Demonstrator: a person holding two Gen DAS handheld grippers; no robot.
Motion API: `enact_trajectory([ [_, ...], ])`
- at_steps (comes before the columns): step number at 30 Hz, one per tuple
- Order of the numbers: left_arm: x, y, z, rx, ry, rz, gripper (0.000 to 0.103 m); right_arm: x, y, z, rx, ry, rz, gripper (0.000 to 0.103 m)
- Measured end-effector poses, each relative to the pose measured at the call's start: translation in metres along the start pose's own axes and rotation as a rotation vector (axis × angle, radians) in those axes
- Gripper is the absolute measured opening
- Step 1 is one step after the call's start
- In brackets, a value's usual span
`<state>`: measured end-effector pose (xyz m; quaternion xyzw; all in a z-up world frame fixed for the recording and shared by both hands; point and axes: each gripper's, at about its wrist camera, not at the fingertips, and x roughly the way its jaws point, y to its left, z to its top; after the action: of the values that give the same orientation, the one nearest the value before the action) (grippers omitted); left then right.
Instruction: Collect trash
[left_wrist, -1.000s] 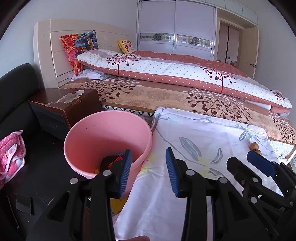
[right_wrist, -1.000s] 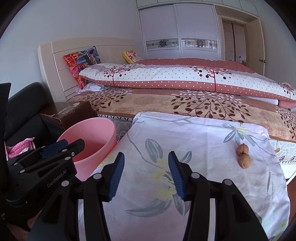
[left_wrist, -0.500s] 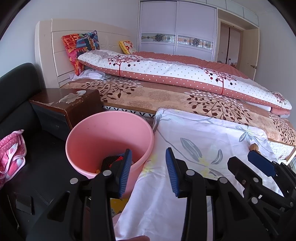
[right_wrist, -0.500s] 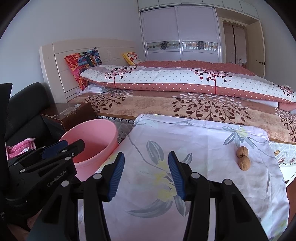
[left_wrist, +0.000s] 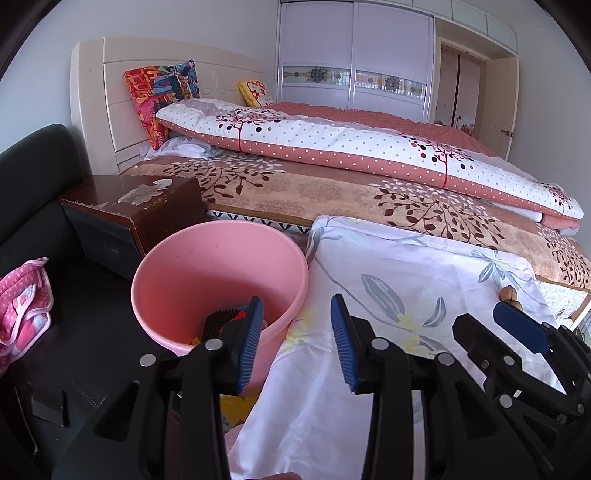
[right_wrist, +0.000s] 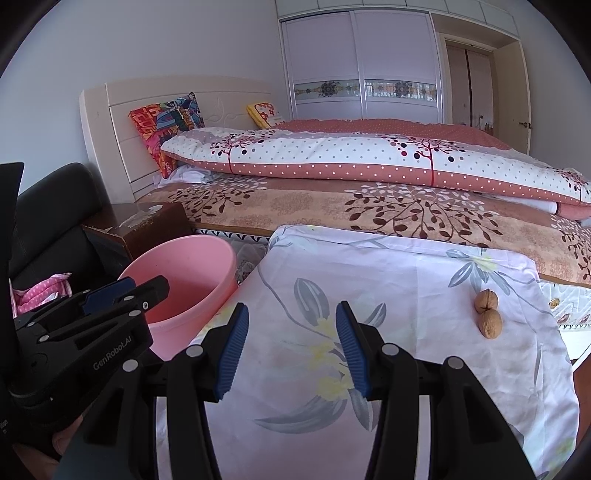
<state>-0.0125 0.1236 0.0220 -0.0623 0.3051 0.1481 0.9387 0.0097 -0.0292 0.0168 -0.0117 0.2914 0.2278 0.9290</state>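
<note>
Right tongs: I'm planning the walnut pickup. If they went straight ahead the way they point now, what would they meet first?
Probably the flowered sheet itself. The right tongs are open, empty and angled down at its middle, while the two walnuts lie well off to the right of that line. Depth is hard to judge.

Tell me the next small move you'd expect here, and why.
Probably the right gripper reaches forward and to its right toward the two walnuts on the floral cloth. Both grippers are open and empty, the walnuts are the only loose items on the cloth, and they lie on the right gripper's side, away from the pink bin, which already holds some trash.
</note>
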Motion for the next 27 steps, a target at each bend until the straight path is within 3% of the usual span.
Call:
enact_trajectory([
  [27, 0.0058, -0.0002, -0.0057, 0.007, 0.019, -0.006, 0.038, 0.0062, -0.0001, -0.005, 0.005, 0.02, 0.002, 0.049],
])
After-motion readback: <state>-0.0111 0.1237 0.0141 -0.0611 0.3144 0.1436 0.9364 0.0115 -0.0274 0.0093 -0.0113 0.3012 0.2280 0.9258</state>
